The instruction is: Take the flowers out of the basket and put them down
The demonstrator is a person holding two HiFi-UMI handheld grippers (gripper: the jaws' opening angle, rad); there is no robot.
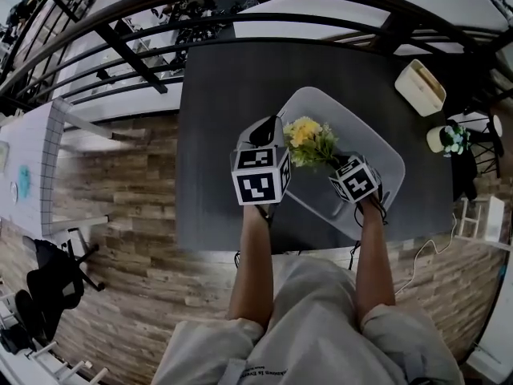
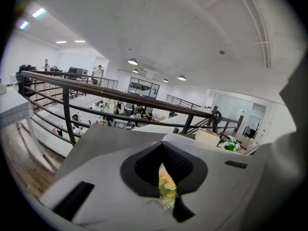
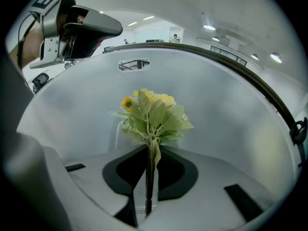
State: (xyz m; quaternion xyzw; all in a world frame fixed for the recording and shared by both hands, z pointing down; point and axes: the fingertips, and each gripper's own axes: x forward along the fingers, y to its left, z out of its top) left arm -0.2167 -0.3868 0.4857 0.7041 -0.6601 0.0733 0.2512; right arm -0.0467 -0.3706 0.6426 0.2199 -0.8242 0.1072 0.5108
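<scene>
A bunch of yellow flowers [image 1: 307, 137] with green leaves stands upright inside the pale grey basket [image 1: 377, 147] on the dark table [image 1: 216, 135]. My right gripper [image 1: 337, 164] reaches in from the near side. In the right gripper view its jaws [image 3: 150, 186] are shut on the thin stem, and the flowers [image 3: 151, 112] rise in front of the basket wall [image 3: 231, 109]. My left gripper [image 1: 267, 128] sits at the basket's left rim, its jaws [image 2: 166, 177] closed to a narrow slit through which a bit of flower shows. Whether it pinches the rim is hidden. It also shows as the left gripper [image 3: 91, 30] above the rim.
A cream box [image 1: 419, 87] lies at the table's far right corner. A small potted plant [image 1: 453, 139] stands on a stand beyond the right edge. A dark railing [image 1: 240, 10] runs behind the table. A white cable [image 1: 425, 251] trails on the wooden floor.
</scene>
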